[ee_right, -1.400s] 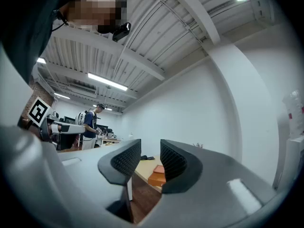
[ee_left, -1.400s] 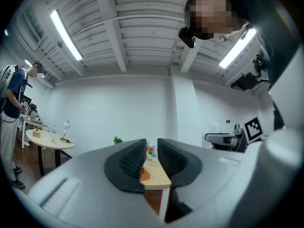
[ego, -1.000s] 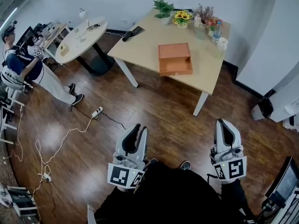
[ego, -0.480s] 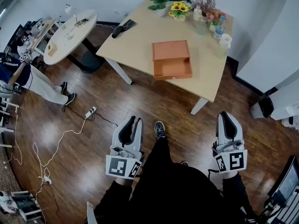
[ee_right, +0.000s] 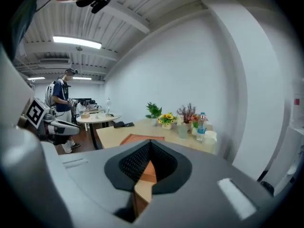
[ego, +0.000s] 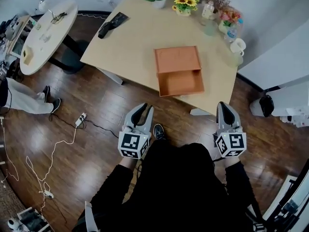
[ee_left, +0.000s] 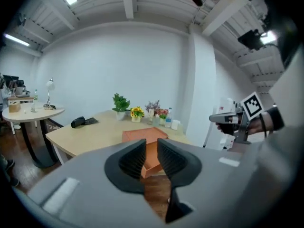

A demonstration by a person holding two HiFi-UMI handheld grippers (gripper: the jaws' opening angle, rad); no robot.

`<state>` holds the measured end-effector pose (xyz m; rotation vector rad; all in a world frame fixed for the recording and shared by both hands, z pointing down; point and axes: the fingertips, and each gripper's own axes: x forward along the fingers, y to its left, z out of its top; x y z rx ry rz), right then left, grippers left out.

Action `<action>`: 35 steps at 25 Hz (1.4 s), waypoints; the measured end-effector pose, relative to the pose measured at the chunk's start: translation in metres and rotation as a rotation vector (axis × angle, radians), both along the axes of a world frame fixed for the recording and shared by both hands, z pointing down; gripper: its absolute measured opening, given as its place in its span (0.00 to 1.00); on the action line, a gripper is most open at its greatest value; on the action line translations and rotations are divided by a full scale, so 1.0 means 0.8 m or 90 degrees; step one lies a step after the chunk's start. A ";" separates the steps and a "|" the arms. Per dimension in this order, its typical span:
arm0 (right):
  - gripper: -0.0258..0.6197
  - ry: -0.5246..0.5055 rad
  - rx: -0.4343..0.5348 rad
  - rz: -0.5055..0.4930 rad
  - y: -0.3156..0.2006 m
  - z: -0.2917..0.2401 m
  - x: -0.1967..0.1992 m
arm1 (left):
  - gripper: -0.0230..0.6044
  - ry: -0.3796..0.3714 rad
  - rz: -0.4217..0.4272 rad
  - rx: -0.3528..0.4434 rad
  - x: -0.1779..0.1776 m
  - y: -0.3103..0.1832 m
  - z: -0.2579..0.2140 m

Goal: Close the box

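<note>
In the head view, my left gripper (ego: 141,111) and right gripper (ego: 223,111) sit low in the frame, both pointing up toward the desk (ego: 130,37). The orange box (ego: 177,70) lies on it at centre, its tray slid out toward the lower edge.

In the left gripper view, my jaws are clenched almost together on nothing, with the box (ee_left: 142,136) beyond them at centre.

In the right gripper view, my jaws are clenched tight and empty, the box (ee_right: 137,138) behind them.

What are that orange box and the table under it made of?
The orange box looks like matte cardboard or thin painted board: even colour, thin walls, no shine; I can't tell which. The table looks like pale wood or wood-look laminate: a smooth, even, light tan top.
</note>
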<state>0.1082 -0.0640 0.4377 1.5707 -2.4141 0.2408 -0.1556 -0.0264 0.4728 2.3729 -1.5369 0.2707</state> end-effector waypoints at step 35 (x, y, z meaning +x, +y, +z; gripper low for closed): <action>0.13 0.250 -0.192 -0.249 -0.144 0.269 -0.024 | 0.26 -0.246 0.165 -0.141 0.048 -0.143 0.219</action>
